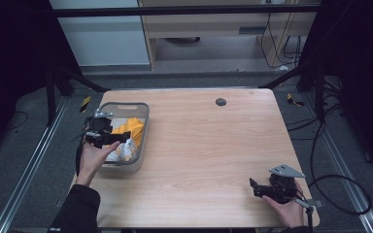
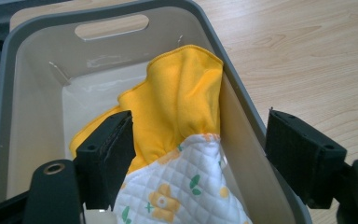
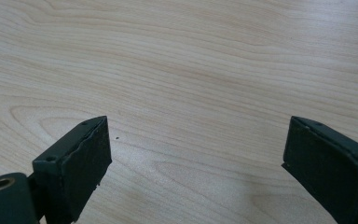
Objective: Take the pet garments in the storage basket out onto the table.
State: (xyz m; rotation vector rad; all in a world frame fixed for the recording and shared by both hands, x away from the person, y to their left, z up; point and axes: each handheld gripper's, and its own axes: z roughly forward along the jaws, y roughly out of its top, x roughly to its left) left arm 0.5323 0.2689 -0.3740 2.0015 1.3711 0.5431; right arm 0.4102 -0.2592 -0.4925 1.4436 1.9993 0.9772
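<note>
Astride bin wall [image 2: 242,116], left gripper [image 2: 200,154]

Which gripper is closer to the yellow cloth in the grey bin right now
Left. The left gripper is at the grey bin, open jaws straddling its wall, one jaw beside the yellow cloth. The right gripper sits far across the table near its front right corner.
</note>
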